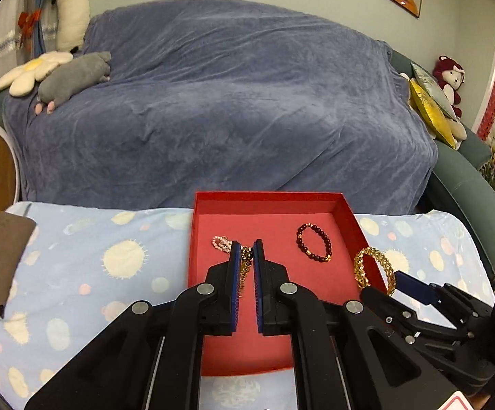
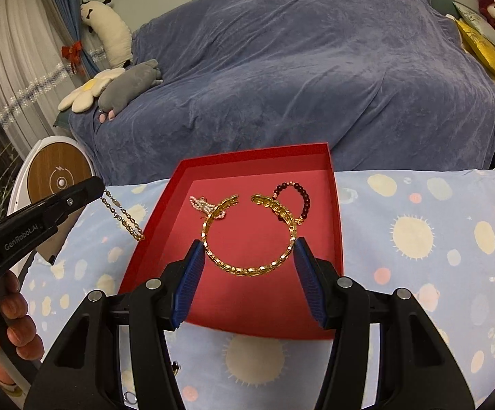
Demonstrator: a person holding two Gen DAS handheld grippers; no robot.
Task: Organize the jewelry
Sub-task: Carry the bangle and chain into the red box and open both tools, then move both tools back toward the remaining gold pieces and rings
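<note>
**Gold in both grippers, red box below**

Gold links hang from my left gripper [image 1: 246, 249]: its fingers are pinched together on a thin gold chain [image 2: 124, 217], which the right camera shows dangling just outside the left wall of the red box [image 2: 336, 205]. My right gripper [image 2: 249, 256] has its fingers apart but clamped on the sides of an open gold bangle [image 2: 247, 235], carried above the box floor, towards the near end.

Inside the box, a small pink bead piece [image 2: 201, 205] lies at the far left and a dark bead bracelet [image 2: 297, 198] at the far right, both flat on the lining.

I judge this to be the delivery step: two pieces carried in, neither set down. Next I need to bring the chain over the box wall to a bare patch of lining, lower until the links pool, then part the fingers. The bangle wants a bare spot near the front wall, clear of the beads, so nothing tangles.
</note>
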